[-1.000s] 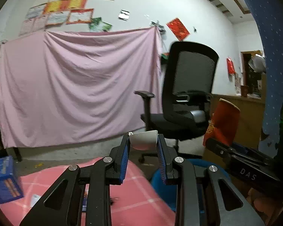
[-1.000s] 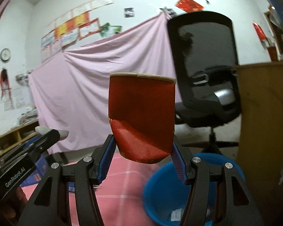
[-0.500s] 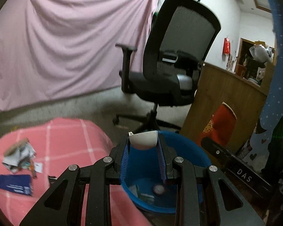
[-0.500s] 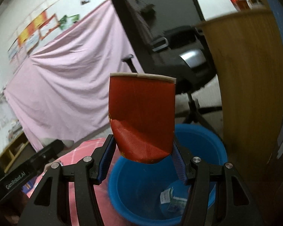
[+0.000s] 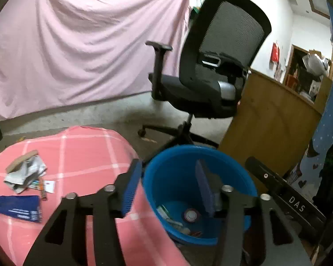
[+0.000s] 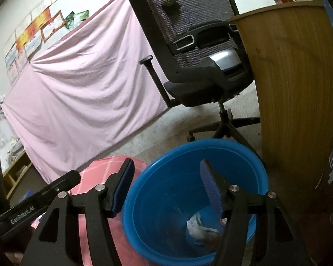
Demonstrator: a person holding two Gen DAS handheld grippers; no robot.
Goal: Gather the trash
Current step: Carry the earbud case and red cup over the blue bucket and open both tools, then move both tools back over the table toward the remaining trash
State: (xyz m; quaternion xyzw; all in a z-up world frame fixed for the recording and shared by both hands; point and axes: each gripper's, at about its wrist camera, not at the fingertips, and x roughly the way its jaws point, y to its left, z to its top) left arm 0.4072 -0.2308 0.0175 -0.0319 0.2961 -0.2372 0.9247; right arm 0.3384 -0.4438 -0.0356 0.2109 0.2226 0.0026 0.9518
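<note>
Both hand-held grippers above blue bin

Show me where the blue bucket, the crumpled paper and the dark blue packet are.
blue bucket [image 5: 166, 177], left wrist view, bare inner wall.
crumpled paper [image 5: 25, 174], left wrist view, middle of the wad.
dark blue packet [image 5: 16, 207], left wrist view, centre of its face.

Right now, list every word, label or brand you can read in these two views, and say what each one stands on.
"DAS": white letters on the right gripper, seen from the left wrist.
"GenRobot.AI": white letters on the left gripper, seen from the right wrist.
Dark blue packet on the pink checked cloth: white print, too small to read.
Wall certificates: too blurred.
Wrappers in the blue bucket: unreadable.
</note>
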